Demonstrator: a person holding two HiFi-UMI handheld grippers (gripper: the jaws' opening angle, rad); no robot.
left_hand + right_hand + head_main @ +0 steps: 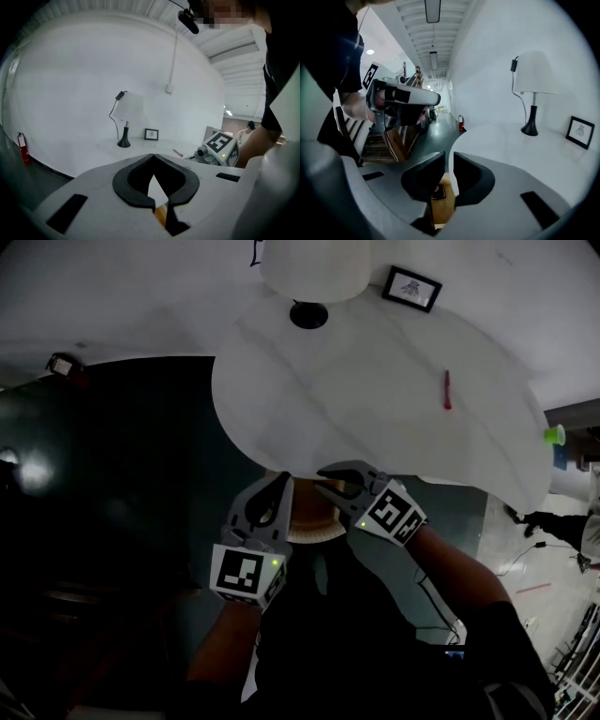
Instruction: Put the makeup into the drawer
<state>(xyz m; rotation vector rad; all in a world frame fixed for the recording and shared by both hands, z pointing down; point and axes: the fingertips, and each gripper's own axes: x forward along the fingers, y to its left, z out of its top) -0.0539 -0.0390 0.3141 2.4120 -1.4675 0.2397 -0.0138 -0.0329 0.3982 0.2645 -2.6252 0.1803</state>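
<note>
Left tongs shut, empty; right tongs barely ajar, empty; red makeup stick lies well off on table; prob. best: open right wide, approach low, pinch mid-stick.

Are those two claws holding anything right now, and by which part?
Nothing is held. On the left gripper the jaws meet at the tips with nothing inside; on the right gripper they stand a narrow slit apart, also empty.

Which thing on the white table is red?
The thin stick lying flat right of the middle; the lamp is white with a black foot, the picture frame black.
</note>
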